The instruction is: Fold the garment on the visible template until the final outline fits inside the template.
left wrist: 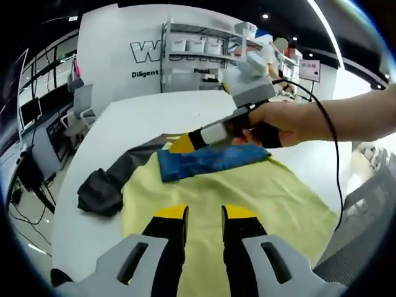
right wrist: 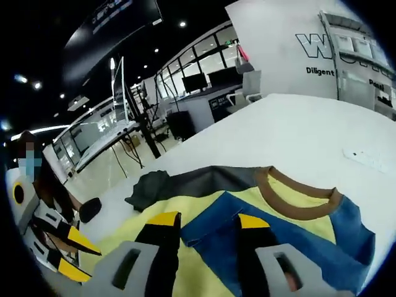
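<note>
Open-plan office/lab: monitor desks [right wrist: 204, 86], metal shelving [left wrist: 198, 52], ceiling spotlights.

Grey-bodied left tool [left wrist: 205, 213] with black jaws capped yellow, matching right tool [right wrist: 203, 221], black cable [left wrist: 326, 117] trailing past the bare forearm [left wrist: 352, 114]

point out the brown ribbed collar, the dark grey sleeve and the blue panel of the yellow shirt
brown ribbed collar [right wrist: 296, 209], right gripper view, front curve of the neckband
dark grey sleeve [left wrist: 99, 192], left gripper view, bunched end of the sleeve on the white table
blue panel [left wrist: 207, 161], left gripper view, middle of the folded blue cloth
</note>
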A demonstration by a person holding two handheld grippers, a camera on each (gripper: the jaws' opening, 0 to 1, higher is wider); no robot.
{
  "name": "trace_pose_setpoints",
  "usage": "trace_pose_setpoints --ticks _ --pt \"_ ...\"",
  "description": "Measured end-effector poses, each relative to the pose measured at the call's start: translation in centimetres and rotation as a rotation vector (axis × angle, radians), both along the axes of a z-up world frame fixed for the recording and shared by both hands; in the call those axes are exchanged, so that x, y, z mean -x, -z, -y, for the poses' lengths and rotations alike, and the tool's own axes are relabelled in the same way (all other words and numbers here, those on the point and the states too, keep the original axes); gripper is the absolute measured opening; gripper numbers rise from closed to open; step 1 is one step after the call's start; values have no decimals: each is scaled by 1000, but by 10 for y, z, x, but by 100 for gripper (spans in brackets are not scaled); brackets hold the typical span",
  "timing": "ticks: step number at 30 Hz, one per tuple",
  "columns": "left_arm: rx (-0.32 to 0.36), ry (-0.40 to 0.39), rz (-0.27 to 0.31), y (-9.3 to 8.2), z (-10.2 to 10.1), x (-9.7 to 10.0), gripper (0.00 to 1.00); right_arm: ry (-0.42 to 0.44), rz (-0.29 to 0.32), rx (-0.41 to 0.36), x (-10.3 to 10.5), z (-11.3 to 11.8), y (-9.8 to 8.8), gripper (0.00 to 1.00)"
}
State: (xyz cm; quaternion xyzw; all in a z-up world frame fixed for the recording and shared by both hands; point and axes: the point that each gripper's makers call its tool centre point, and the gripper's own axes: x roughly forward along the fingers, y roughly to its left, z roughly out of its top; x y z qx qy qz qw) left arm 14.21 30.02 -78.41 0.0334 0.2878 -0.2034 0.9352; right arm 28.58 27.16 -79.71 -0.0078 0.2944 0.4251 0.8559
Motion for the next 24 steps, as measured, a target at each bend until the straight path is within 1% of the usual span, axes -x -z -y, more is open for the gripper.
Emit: trace_pose_setpoints --ticks 3,4,5,6,10,11,12,14,15,17,20,23,24 --pt "-17 3 -2 2 -1 -6 20 8 6 58 -6 16 0 30" --pt "-20 3 -4 3 -1 -7 20 17 6 69 -8 21 0 30" --pt "-31 3 -7 4 -2 -10 20 45 2 85 -12 31 0 30" --pt "-58 6 -4 5 -2 -17 20 56 2 88 -14 36 0 30" --pt "-67 5 3 5 -2 -30 20 97 -13 121 -21 59 1 30" --pt "-80 9 3 6 -1 -34 20 101 -13 131 -23 63 2 29" --pt "-96 16 14 6 -1 -39 20 103 -9 157 -24 69 2 29" --pt "-104 17 14 7 -1 -43 20 102 -3 176 -26 74 3 29" --pt "-109 20 17 7 -1 -48 20 104 -3 202 -29 82 5 28" --pt "-119 25 21 9 -1 -55 19 115 -7 222 -31 90 6 28" --pt "-137 36 35 10 0 -62 19 133 -18 222 -35 100 6 28" --pt "-144 44 40 11 0 -67 19 165 -31 245 -41 117 10 27" --pt "-162 53 50 13 -1 -77 19 176 -35 252 -43 123 11 27"
